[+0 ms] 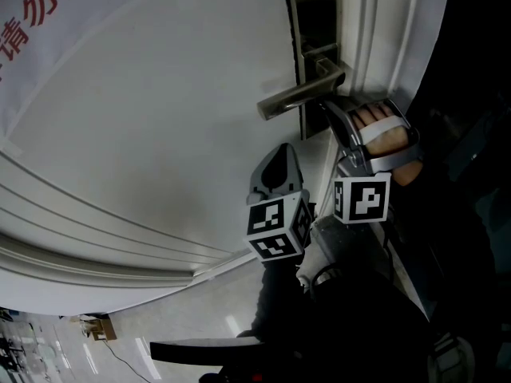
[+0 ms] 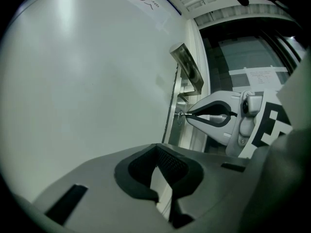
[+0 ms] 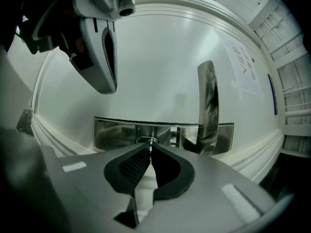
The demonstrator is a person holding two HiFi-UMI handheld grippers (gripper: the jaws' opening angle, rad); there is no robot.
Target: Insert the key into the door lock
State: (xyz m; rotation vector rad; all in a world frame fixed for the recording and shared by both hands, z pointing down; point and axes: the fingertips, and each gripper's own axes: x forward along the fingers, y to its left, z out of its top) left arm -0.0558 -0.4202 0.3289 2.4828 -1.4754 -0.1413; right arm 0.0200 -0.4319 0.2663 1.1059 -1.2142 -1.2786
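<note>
The key (image 2: 183, 114) is pinched in the tips of the right gripper (image 3: 149, 148), whose jaws are clenched on its head. Its blade points at the keyhole (image 3: 147, 140) in the brushed-metal lock plate (image 3: 114, 132), just beside the lever handle (image 3: 208, 98). From the left gripper view the tip looks as if it has reached the keyhole, but the key is too small there to tell how far in it sits.

The left gripper (image 2: 156, 149) has its jaws closed on nothing. It hangs close to the white door (image 1: 160, 118), near the right gripper but apart from the lock. A hand (image 1: 385, 138) is strapped to the right gripper.

The key is likely light, thin and rigid, with a smooth flat head that could swivel between the pads if pushed off-axis. The sensible hold is the one shown, on the flat head with the blade left free. The blade should stay in line with the slot and go in straight, without sideways force. The lock plate is fixed and will not yield.

No maker's mark shows on the plate or lever. A sign (image 1: 32, 14) at the door's upper corner carries large red Chinese characters, cut off by the frame. Two read as "请勿". A paper notice (image 2: 265, 74) on the glass beside the door has print too small to read.
</note>
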